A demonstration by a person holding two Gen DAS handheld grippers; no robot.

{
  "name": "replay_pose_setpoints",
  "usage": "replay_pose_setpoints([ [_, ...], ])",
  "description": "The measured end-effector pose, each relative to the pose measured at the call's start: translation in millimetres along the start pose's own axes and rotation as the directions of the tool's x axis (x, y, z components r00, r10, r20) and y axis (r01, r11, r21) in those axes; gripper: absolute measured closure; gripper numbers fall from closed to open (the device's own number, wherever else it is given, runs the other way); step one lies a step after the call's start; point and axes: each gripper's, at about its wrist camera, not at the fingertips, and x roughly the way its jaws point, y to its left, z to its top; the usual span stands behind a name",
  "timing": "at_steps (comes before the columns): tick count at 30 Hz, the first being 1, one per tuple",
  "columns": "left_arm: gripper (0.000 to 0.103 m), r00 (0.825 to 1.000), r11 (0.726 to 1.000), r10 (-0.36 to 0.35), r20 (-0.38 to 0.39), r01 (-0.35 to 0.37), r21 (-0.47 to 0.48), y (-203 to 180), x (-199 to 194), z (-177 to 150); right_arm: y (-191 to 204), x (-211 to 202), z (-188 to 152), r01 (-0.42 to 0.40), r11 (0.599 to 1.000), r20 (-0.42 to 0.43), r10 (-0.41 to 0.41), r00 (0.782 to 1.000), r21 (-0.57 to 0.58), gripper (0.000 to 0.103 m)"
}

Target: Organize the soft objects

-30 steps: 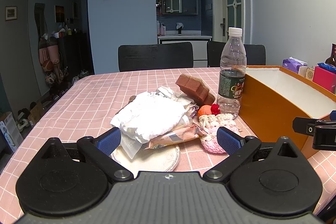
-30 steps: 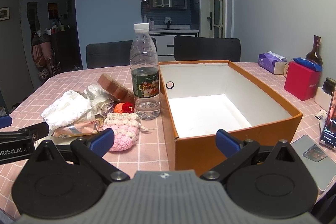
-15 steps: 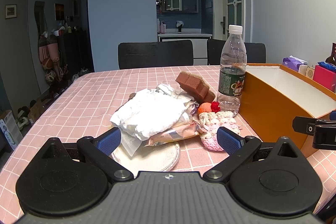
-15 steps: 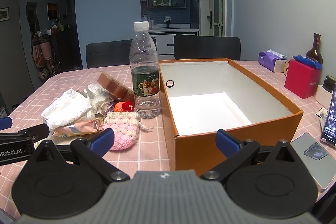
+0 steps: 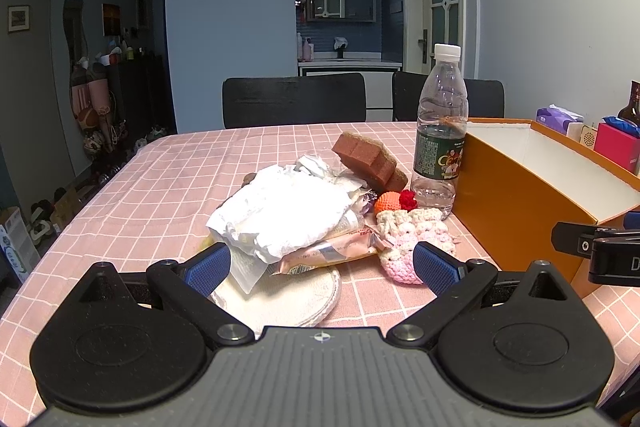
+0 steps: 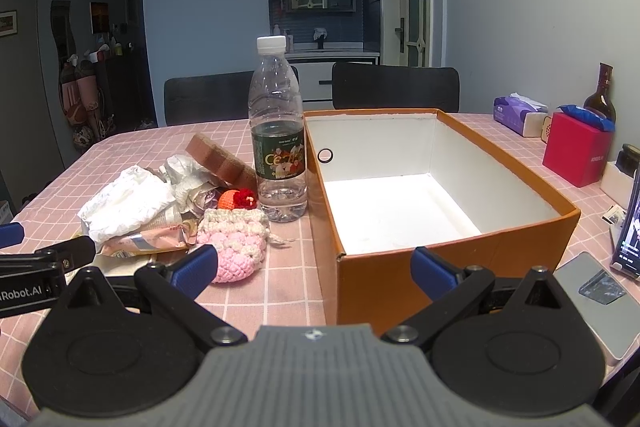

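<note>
The soft things sat heaped on the pink checked cloth just left of my orange box (image 6: 456,267), which stood open, its white inside bare. On top lay a crumpled white cloth (image 5: 280,215), slumped over a pink snack wrapper (image 5: 328,253) that poked out toward the box. Under both lay a flat round white pad (image 5: 288,297). A pink and cream crochet pouch (image 6: 236,245) rested nearest the box, drawstring trailing. Behind it nestled a small orange crochet ball (image 6: 229,200) touching a red crochet bit (image 6: 245,198). A brown sponge (image 5: 366,161) leaned tilted at the back of the heap.
</note>
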Motion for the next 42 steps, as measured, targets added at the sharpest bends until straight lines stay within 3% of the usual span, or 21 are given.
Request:
replay_pose_setpoints([
  [30, 0.000, 1.000, 1.000, -0.004, -0.006, 0.004, -0.009, 3, 2, -2, 9, 1, 0, 0.002, 1.000, -0.017, -0.003, 1.000, -0.018, 0.002],
  [38, 0.000, 0.999, 0.999, -0.034, -0.011, 0.034, 0.011, 13, 3, -2, 33, -9, 4, -0.056, 0.994, 0.082, 0.064, 0.995, -0.098, 0.003],
  [40, 0.000, 0.999, 0.999, -0.038, -0.018, 0.038, 0.018, 19, 6, 1, 42, -6, 7, -0.082, 0.988, 0.090, 0.094, 0.991, -0.130, 0.013],
  [42, 0.017, 0.999, 0.999, -0.042, -0.027, 0.043, 0.017, 25, 9, 3, 51, 0, 9, -0.108, 0.982, 0.084, 0.123, 0.989, -0.155, 0.020],
])
